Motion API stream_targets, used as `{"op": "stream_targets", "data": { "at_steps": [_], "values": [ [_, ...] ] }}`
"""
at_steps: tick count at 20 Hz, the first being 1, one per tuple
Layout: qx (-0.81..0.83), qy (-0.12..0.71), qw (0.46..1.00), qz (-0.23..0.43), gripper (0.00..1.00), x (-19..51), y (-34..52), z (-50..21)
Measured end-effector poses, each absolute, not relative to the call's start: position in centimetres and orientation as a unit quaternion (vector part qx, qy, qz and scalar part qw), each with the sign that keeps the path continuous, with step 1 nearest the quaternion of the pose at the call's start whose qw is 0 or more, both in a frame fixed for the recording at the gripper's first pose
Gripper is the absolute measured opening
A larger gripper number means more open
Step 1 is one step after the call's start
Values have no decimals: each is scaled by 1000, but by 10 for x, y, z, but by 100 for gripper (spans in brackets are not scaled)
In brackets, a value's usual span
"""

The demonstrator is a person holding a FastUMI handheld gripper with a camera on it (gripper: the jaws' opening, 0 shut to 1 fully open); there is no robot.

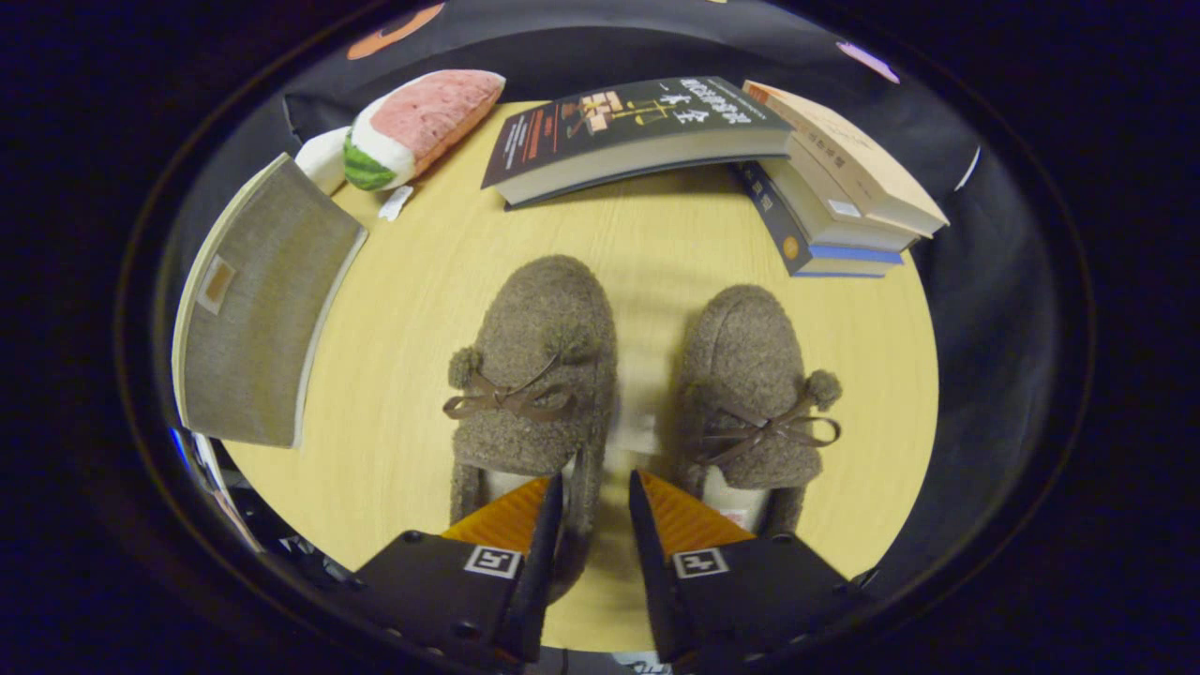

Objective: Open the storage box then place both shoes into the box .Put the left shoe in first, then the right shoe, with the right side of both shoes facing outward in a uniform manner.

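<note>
Two brown fuzzy shoes with bows lie side by side on the yellow table [422, 281], toes pointing away from me. The left shoe [534, 356] is just ahead of my left finger. The right shoe [750, 375] is just ahead of my right finger. My gripper [595, 478] hovers over their heel ends, open by a narrow gap. The left shoe's inner side wall shows in that gap, and I cannot see either finger pressing on it. The grey fabric storage box [253, 309] stands to the left of the shoes, its grey panel facing me; its inside is hidden.
Beyond the shoes lies a dark book [637, 131]. A stack of books [844, 187] sits beyond the right shoe. A watermelon-slice plush toy [412, 127] lies behind the box. The table's edge curves close on the right and behind my fingers.
</note>
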State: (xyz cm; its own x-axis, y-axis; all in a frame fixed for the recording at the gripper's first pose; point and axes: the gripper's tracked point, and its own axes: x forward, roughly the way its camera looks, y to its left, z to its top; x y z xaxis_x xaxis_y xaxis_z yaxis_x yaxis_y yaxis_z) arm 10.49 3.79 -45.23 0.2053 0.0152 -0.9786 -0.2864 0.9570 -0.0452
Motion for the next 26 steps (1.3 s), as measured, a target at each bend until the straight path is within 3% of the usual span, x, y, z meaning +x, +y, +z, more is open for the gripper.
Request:
{"op": "stream_targets", "data": {
  "at_steps": [5,9,11,16,26],
  "values": [
    [-40,641,763,76,9,101,45,-453],
    [44,647,757,85,9,93,59,-431],
    [54,642,761,77,0,93,60,-412],
    [62,613,780,112,0,89,94,-351],
    [93,570,783,229,0,71,269,-222]
  ]
}}
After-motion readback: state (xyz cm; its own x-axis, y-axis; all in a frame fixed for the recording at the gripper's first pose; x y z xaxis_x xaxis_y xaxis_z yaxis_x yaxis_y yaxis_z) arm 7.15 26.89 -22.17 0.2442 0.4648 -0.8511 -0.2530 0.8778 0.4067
